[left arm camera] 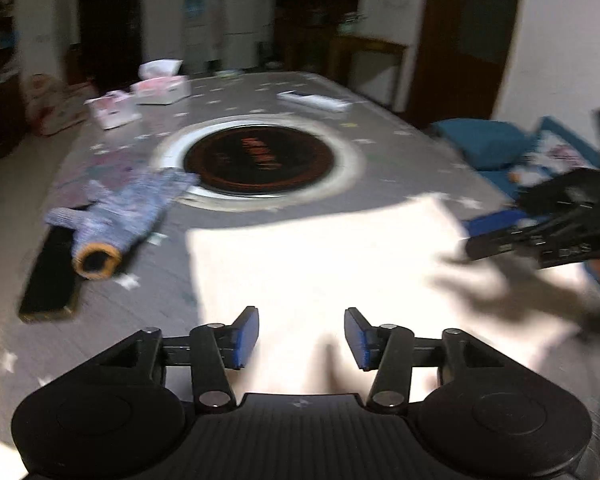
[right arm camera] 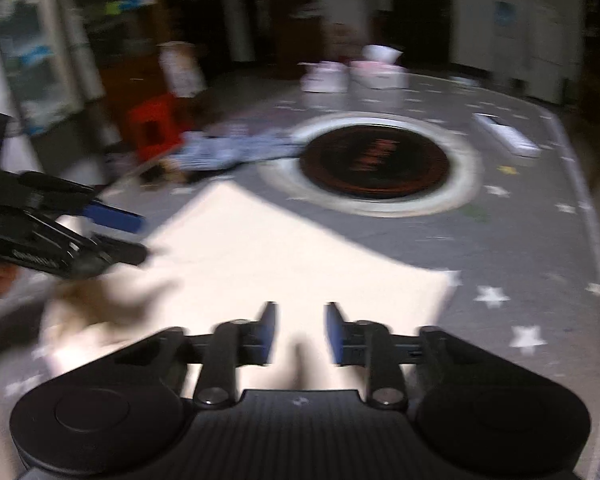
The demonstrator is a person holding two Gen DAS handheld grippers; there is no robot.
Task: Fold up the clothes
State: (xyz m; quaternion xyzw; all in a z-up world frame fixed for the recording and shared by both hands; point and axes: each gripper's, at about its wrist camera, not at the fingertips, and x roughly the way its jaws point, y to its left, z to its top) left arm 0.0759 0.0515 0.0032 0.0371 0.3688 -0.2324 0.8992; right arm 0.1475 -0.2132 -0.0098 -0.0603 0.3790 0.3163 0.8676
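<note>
- Left gripper (left arm camera: 301, 338): blue pads (left arm camera: 247, 336) parted with nothing between them, poised above the near part of a white cloth (left arm camera: 324, 248). No pad touches the fabric.
- Right gripper (right arm camera: 300, 334): blue-faced fingers (right arm camera: 269, 334) likewise apart, at a narrower gap, empty, above the near edge of the same cloth (right arm camera: 268, 248). In the left wrist view this gripper enters from the right edge above the cloth's right side; a bit of the hand that holds it shows below it at the frame edge.
- White cloth: lies flat as a bright, roughly rectangular panel on the near end of the table (left arm camera: 400, 152). Shadows of both tools fall across it. Blur hides any folds or seams.
- Table: long, covered in grey fabric printed with pale stars. A round dark plate (left arm camera: 260, 160) with a pale ring around it sits at the table's centre, just beyond the cloth's far edge.
- Knit garment (left arm camera: 124, 216): blue-grey with an orange-edged cuff, lying to the left of the cloth and reaching up to the plate's ring. Its cuff end lies over a black flat object (left arm camera: 52, 280) at the table edge.
- Far end: two tissue boxes (left arm camera: 164, 88) stand on the left side and a white flat object (left arm camera: 314, 100) on the right.
</note>
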